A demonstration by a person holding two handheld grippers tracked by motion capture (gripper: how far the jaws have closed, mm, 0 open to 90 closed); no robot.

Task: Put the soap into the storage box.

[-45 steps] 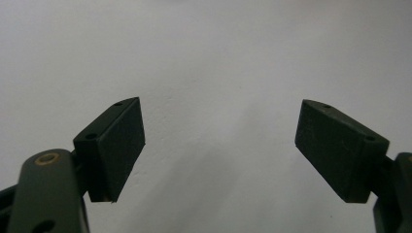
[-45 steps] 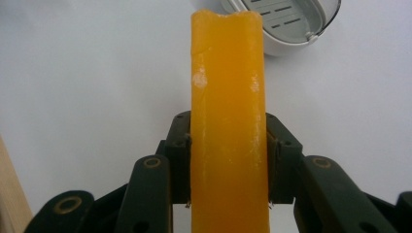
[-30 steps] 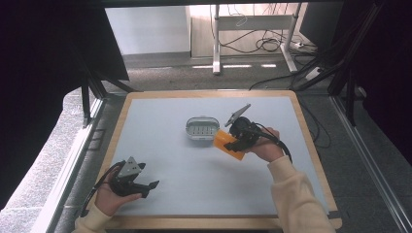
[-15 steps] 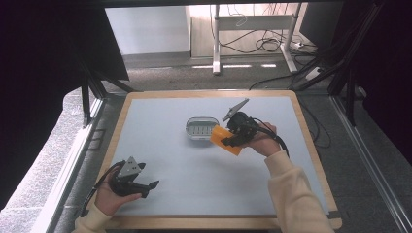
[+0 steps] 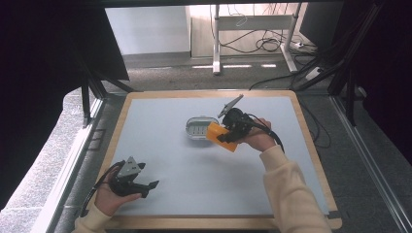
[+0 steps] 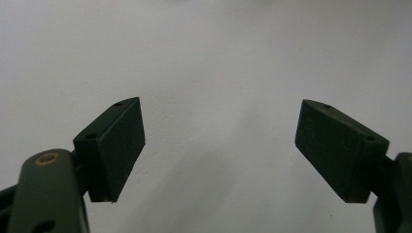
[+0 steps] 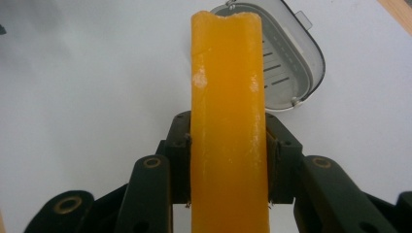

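Now the right hand-held gripper [image 5: 224, 136] has edged from just right of the dish toward it, so the orange bar [image 7: 228, 121] it carries reaches the near-right rim of the dish [image 5: 199, 130] in the high view, where a second ago the bar sat a little further off to the right. Its jaws are clamped on the bar's two long sides, as tight as they go on something this wide, and in the right gripper view the bar stands up between them with its far end in front of the dish's slotted floor. The dish [image 7: 291, 58] is a small grey oval tray with drain slots, which looks like a soap dish, lying on the table [image 5: 194, 194] right of centre. That short approach suggests the placing step is nearly due: the bar, likely soap, seems meant for the dish, and what remains is to bring it over the slots, lower it and let go. The left hand-held gripper [image 5: 145, 187] lies well to the left and nearer the person than the dish, with its jaws spread wide and nothing between them; it has kept its place, so it plays no part in this step.
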